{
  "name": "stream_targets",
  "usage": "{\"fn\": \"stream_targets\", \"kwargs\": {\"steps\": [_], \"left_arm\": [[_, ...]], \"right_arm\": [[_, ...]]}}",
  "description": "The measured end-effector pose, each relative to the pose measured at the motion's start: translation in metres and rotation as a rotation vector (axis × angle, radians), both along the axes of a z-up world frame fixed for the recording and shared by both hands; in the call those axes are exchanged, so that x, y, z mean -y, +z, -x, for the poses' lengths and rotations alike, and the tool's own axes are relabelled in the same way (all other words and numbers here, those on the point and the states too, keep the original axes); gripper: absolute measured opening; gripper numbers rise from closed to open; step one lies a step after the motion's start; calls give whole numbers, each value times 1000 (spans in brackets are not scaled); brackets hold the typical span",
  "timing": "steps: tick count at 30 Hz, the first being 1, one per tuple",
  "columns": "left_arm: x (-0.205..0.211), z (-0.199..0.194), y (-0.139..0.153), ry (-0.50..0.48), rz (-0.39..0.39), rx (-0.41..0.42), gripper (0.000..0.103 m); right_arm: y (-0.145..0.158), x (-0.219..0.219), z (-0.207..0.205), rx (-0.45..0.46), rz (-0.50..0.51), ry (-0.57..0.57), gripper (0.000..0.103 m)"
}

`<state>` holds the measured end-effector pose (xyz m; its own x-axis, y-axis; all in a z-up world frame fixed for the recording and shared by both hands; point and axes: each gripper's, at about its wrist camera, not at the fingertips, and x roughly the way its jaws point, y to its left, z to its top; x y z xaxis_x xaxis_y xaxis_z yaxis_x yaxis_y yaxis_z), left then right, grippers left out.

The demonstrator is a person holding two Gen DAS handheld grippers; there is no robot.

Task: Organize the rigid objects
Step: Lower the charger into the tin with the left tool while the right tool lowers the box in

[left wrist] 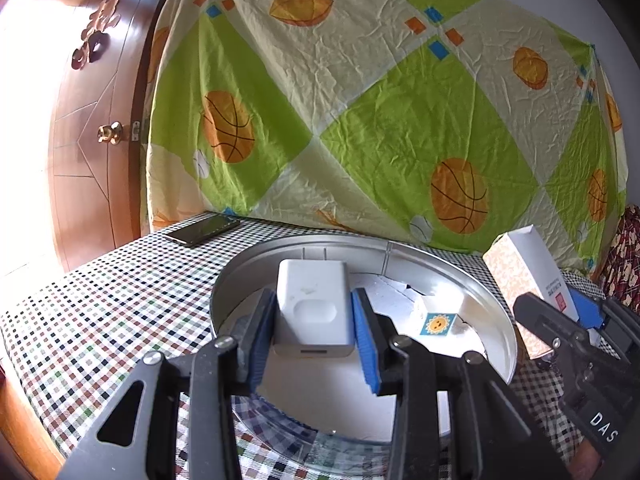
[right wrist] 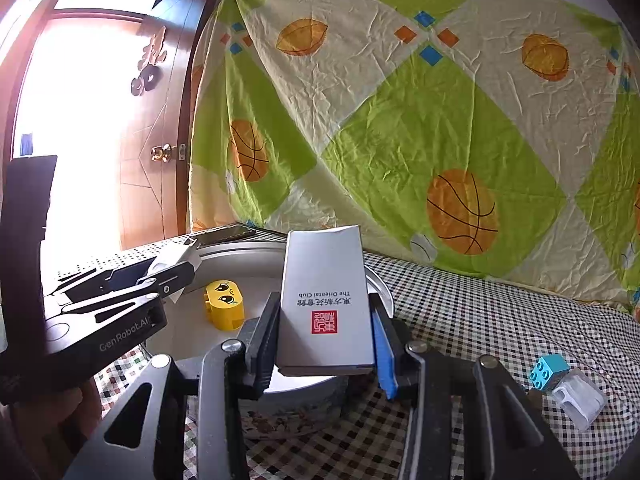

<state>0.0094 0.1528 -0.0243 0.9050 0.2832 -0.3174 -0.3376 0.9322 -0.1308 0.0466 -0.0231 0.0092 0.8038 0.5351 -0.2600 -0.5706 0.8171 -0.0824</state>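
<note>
On the checkered bench [left wrist: 100, 300], the left gripper [left wrist: 314, 332] clamps a white charger [left wrist: 312, 308] over the round tin [left wrist: 496, 320]; the right gripper [right wrist: 324, 344] pinches a grey box [right wrist: 324, 300] beside it. Next, probably release both inside.

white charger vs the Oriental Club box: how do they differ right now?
Shape: the white charger is a squat, rounded block with prongs at its far end; the Oriental Club box is a tall, flat-sided carton with printed text and a red seal.
Holder: the left tool grips the charger; the right tool grips the box.
Shared: both are clamped between pads, held over the round metal tray.
</note>
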Motion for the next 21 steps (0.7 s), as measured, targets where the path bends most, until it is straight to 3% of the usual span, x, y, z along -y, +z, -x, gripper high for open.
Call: {"fn": "stream_targets", "kwargs": {"steps": [10,21], "left_arm": [[-4,-11,6,-20,-21,-49,37],[-7,-48,4,-90,-23,-201,37]], "right_arm": [[7,-11,-13,-34,4,37,44],[7,-39,-78,-256,40,75,44]]}}
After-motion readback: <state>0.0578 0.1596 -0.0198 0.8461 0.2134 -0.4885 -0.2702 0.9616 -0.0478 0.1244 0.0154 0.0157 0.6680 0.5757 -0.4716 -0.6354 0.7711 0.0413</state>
